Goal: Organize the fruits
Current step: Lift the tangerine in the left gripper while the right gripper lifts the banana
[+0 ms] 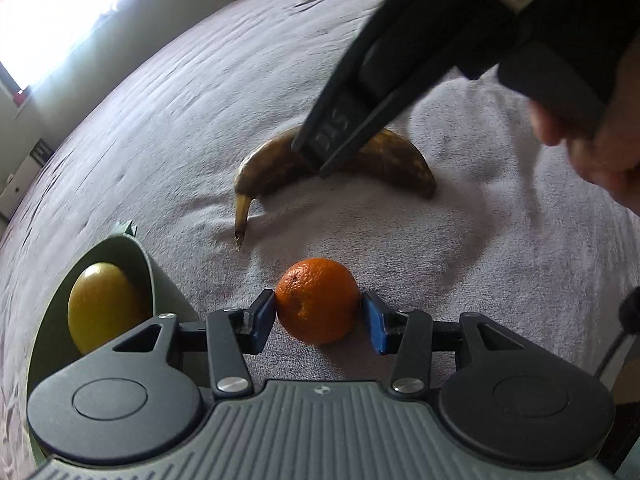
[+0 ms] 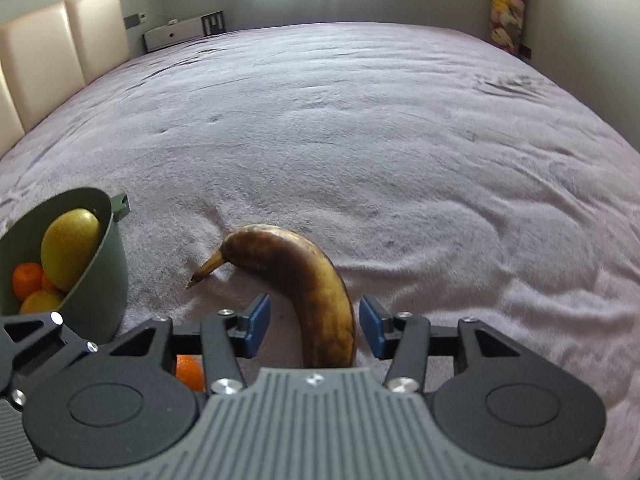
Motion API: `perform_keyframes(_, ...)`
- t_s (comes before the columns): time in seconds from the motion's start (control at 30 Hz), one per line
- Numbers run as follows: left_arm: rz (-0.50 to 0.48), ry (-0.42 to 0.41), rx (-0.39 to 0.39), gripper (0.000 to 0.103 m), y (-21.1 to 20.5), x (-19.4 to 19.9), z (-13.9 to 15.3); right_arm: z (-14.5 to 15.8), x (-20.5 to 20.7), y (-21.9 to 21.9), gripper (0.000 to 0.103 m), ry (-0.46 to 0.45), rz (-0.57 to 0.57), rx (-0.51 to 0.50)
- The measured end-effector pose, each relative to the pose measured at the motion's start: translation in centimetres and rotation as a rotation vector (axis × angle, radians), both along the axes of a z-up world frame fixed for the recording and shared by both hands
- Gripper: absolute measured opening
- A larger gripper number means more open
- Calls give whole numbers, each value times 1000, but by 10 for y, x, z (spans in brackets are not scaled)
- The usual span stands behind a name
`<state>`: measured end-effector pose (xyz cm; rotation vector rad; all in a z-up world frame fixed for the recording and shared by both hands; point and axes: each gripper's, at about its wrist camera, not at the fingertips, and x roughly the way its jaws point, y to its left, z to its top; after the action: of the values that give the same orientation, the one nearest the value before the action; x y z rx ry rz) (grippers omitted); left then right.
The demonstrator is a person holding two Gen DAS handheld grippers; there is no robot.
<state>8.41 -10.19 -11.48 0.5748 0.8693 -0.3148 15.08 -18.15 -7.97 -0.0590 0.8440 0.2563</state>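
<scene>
An orange (image 1: 318,300) lies on the grey bedspread between the blue pads of my left gripper (image 1: 319,316); the left pad touches it, the right pad stands just clear, so the jaws are open around it. A brown overripe banana (image 1: 336,164) lies beyond it. In the right wrist view the banana (image 2: 316,292) runs between the pads of my right gripper (image 2: 314,328), which is open with gaps on both sides. A green bowl (image 2: 100,264) at the left holds a yellow fruit (image 2: 70,250) and small oranges (image 2: 26,280). The bowl also shows in the left wrist view (image 1: 150,280).
The wide bedspread (image 2: 360,140) stretches away behind the fruit. A cream padded headboard (image 2: 48,60) stands at the far left, a white low cabinet (image 2: 172,34) at the back. The right gripper's body and the hand holding it (image 1: 460,48) hang over the banana.
</scene>
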Motion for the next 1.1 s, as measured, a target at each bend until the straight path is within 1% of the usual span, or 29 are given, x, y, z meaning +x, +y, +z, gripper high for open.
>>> perform_keyframes(0.07,-21,-4,-3,55,1,0,-1,-4,2,1,52,-4,10,-18)
perform_keyframes(0.2,-77,-26,-1,58,4,-2,-4,-10,6,0,52,-4,23,-17)
perform_keyframes(0.4,-97,-38,-2,58,3,0,-6,-14,13,-1,52,-10,29,13)
perform_keyframes(0.57,-86,-56,-17,60,1,3,-4,-19,23,6,52,-10,58,4)
perform_keyframes(0.73,-45,-74,-79,60,3,14,-4,-27,28,7,52,7,57,5)
perform_keyframes(0.83,-22,-73,-94,60,3,19,-4,-29,30,7,51,12,56,10)
perform_keyframes(1.0,-11,-66,-99,54,3,21,-2,-33,32,9,53,12,60,0)
perform_keyframes(1.1,-6,-60,-101,53,3,22,-2,-34,33,9,51,14,49,-5)
